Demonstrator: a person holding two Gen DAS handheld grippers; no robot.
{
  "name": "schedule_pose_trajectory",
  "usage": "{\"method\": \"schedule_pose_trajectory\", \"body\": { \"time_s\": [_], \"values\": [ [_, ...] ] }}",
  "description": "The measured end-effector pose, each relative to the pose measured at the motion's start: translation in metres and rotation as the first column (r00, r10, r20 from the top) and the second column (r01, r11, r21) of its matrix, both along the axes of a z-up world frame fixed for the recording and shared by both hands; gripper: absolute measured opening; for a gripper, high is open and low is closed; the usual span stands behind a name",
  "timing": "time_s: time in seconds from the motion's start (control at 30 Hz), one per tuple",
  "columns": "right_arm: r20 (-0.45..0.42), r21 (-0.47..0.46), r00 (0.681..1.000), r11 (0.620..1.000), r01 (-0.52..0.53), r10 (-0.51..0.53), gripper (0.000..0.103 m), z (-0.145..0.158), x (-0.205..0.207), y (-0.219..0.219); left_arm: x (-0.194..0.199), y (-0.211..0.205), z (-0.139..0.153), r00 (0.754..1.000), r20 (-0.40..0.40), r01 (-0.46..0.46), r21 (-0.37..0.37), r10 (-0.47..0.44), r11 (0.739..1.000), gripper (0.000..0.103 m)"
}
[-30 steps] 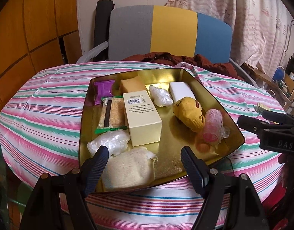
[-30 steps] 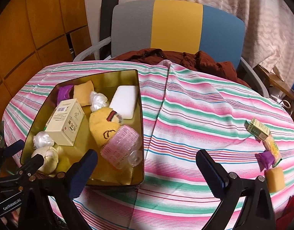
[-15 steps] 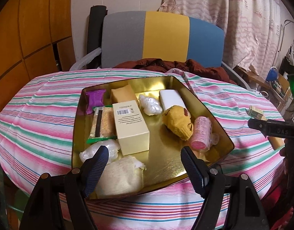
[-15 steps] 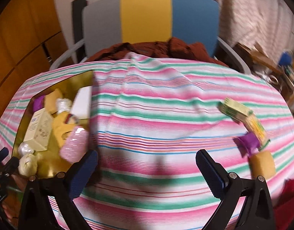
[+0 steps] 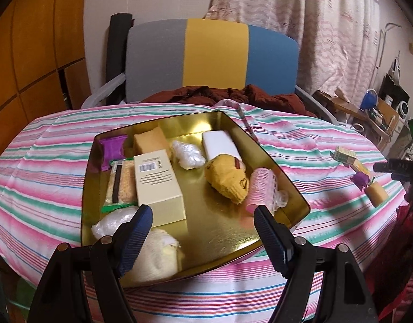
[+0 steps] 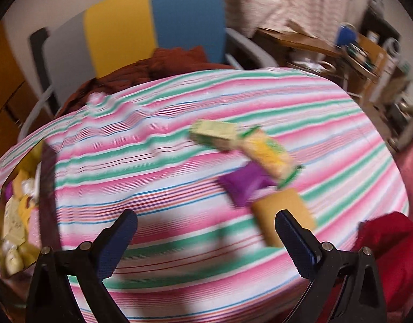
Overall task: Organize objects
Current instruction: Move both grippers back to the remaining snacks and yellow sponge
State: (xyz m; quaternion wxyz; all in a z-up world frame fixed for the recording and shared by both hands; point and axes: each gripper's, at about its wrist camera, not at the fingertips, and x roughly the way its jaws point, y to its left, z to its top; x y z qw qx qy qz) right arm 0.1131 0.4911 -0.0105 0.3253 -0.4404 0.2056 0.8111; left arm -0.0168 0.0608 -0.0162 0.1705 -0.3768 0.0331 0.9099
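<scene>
Change since a second ago: your right gripper has swung off the shallow gold metal tray toward the loose items at the right edge of the pink-and-green striped tablecloth; its view is motion-blurred. I judge this as the approach to the next pick.

Right gripper: jaws spread wide, nothing between them.
Left gripper: released, empty, hovering over the tray's near rim.

Loose items, outside the tray, clustered on the right:
- Yellow sponge block, nearest, just beside your right-hand finger; long axis runs near-to-far, leaning left at the far end.
- Purple foil sachet, touching the sponge's far end.
- Yellow-green snack packet, long axis diagonal, far-left to near-right.
- Pale green carton, farthest, lying roughly left-right.

Tray contents: cream barcoded box, yellow knitted sock, pink hair roller, among others.
</scene>
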Motion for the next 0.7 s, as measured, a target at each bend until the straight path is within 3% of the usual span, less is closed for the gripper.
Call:
{"method": "schedule_pose_trajectory", "body": {
  "time_s": [0.3,0.5,0.7],
  "values": [
    [0.021,-0.04,0.976,0.976,0.215,-0.215,0.103,-0.013,0.045,0.069,-0.002,0.04,0.005,0.993,-0.007,0.117,-0.015,-0.117,0.993,0.08],
    [-0.069,-0.267,0.943,0.917,0.297,-0.326,0.103,-0.035,0.069,0.098,0.0,0.08,0.005,0.974,0.005,0.228,-0.027,-0.228,0.973,0.08],
    [-0.136,-0.305,0.914,0.894,0.329,-0.382,0.103,-0.034,0.082,0.102,0.004,0.119,-0.003,0.947,0.034,0.32,-0.04,-0.319,0.947,0.08]
  ]
}}
